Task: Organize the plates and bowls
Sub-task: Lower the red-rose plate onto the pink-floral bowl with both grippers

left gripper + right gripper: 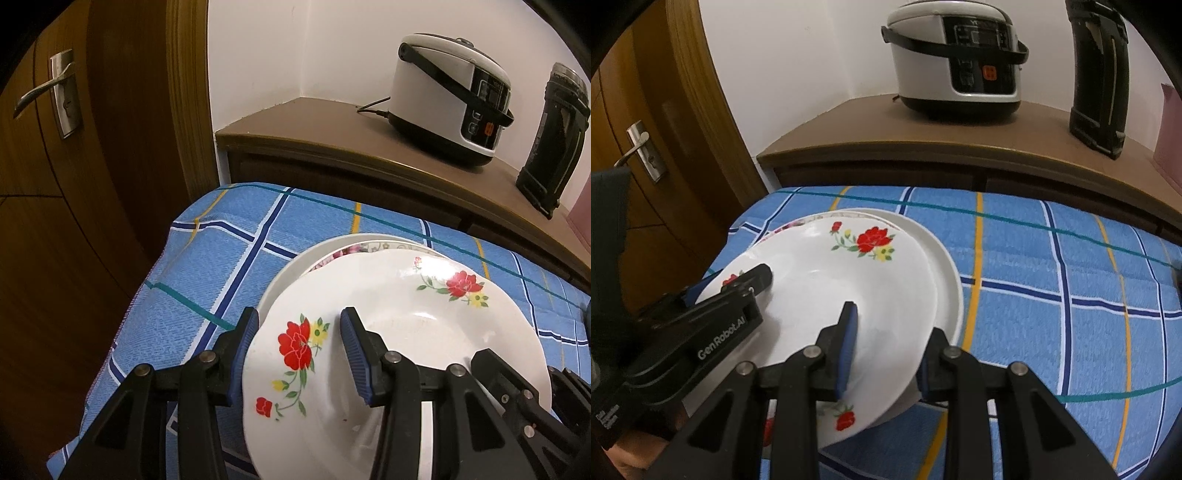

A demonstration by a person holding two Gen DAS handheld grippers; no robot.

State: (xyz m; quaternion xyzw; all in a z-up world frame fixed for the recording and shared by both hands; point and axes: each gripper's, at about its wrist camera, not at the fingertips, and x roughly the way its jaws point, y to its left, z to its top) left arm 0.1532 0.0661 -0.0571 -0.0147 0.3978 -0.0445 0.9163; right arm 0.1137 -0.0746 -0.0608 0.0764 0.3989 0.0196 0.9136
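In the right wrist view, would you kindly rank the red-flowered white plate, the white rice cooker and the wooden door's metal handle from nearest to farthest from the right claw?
1. Red-flowered white plate, between the right claw fingers.
2. Metal door handle, far left.
3. White rice cooker, back on the cabinet.

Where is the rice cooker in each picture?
Left wrist view: the rice cooker sits top right on the brown cabinet, left of a black jug.
Right wrist view: top centre, same cabinet, jug to its right.
Shared landmark: the red-flower plate on the blue checked cloth.
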